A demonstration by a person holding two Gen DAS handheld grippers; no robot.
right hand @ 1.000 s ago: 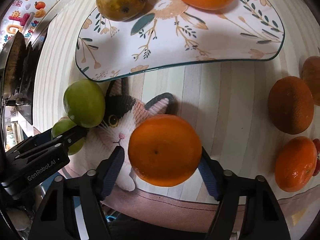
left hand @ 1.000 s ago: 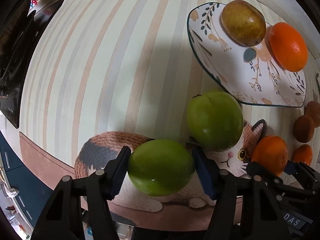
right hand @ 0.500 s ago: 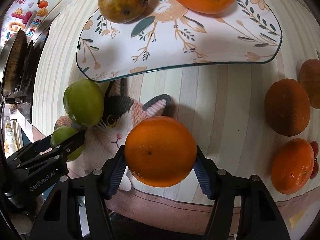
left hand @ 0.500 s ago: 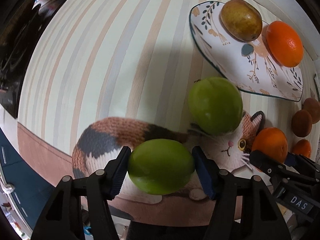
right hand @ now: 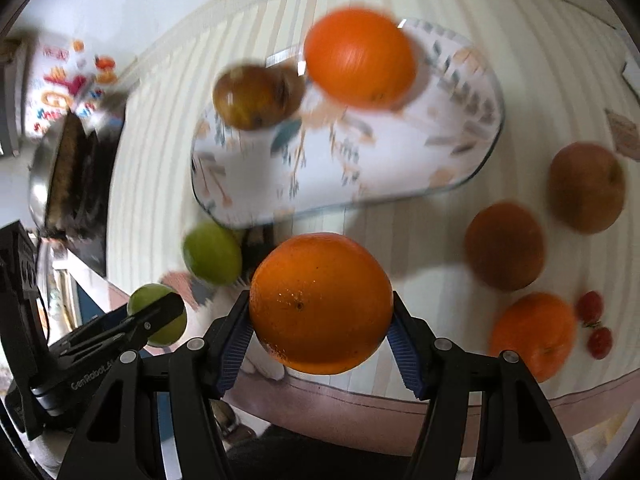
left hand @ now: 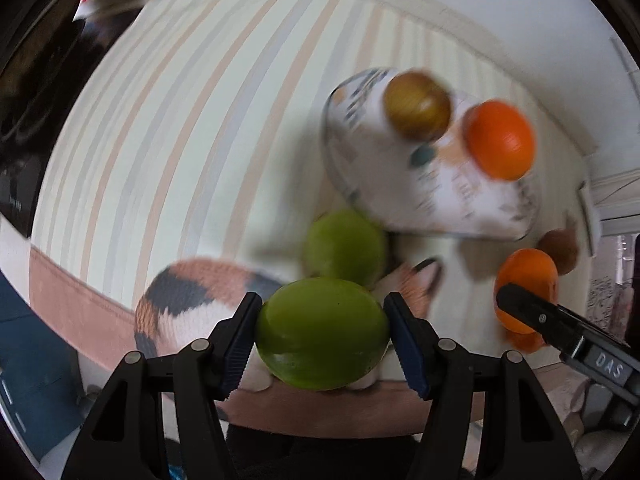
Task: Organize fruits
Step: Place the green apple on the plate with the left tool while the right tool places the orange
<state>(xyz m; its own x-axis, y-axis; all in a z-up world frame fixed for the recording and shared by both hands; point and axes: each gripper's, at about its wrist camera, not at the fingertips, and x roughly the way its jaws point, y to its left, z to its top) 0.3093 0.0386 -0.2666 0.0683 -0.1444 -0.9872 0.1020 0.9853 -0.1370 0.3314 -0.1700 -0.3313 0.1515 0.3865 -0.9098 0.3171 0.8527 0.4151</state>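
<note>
My left gripper (left hand: 323,334) is shut on a green apple (left hand: 322,332) and holds it above the cat-patterned mat (left hand: 188,300). A second green apple (left hand: 344,248) lies on the mat just beyond. My right gripper (right hand: 320,312) is shut on an orange (right hand: 320,302), held above the table's front edge. The floral plate (right hand: 360,160) holds a brown-green pear (right hand: 256,96) and another orange (right hand: 358,58). The plate also shows in the left wrist view (left hand: 460,200).
On the striped tablecloth (right hand: 540,60) to the right lie two brown fruits (right hand: 504,246) (right hand: 586,188), an orange (right hand: 534,332) and two cherry tomatoes (right hand: 592,320). A dark pan (right hand: 76,172) sits at the left. The table's front edge (right hand: 360,396) is close below.
Both grippers have risen and pulled back from the table with their fruit; the plate and loose fruit now look farther away and blurred.
</note>
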